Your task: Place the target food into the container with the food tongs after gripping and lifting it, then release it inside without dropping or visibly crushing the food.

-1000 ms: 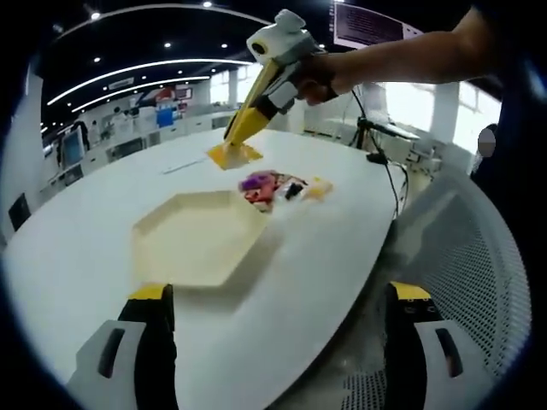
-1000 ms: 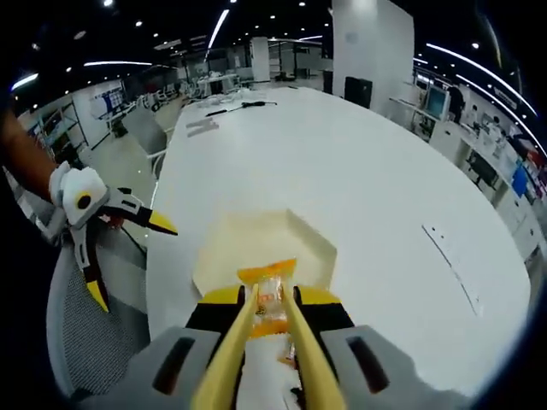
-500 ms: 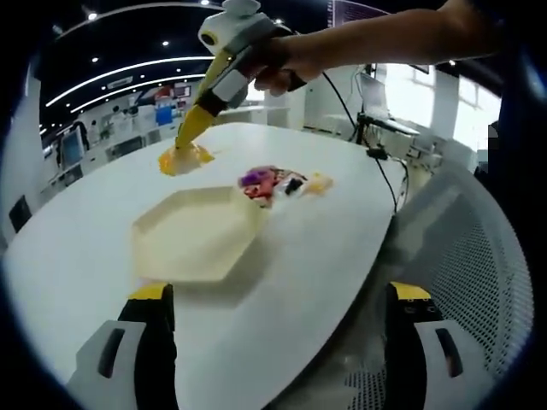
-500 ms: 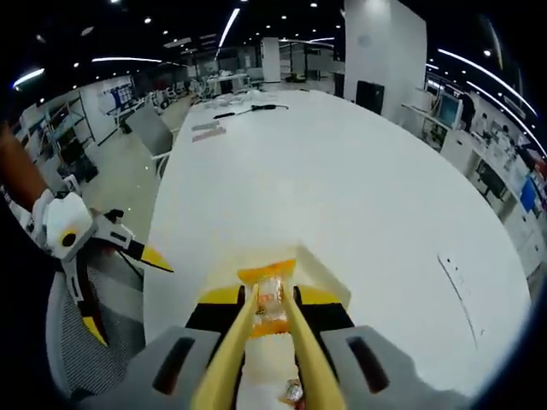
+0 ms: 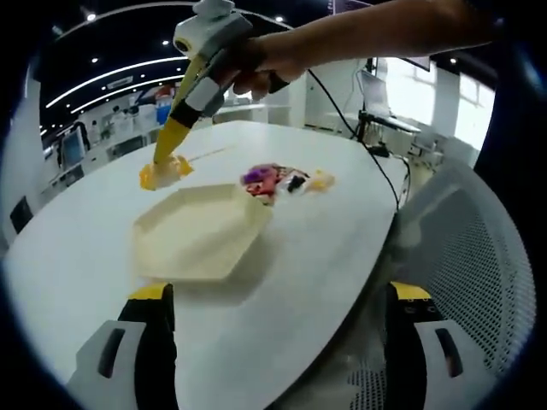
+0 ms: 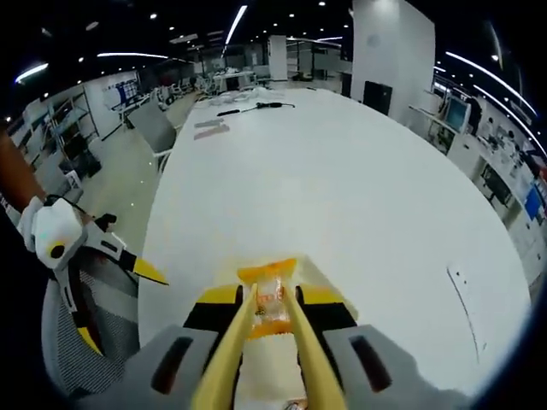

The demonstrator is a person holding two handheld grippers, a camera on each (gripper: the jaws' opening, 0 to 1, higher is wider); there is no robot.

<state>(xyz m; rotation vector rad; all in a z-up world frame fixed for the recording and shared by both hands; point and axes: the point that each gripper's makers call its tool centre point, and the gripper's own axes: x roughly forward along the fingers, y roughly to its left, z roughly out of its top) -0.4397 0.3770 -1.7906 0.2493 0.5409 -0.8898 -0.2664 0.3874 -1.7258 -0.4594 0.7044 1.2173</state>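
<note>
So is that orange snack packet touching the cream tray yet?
Apart. In the left gripper view the packet, pinched by the yellow tongs, hangs above the table just beyond the tray's far edge, a strip of table between them.

One hexagonal tray [image 5: 197, 235] on one white surface [image 5: 77, 256]. One orange snack packet [image 6: 270, 301] in one pair of yellow tongs [image 6: 256, 350]. One small pile of snacks [image 5: 278, 182], two claws.
</note>
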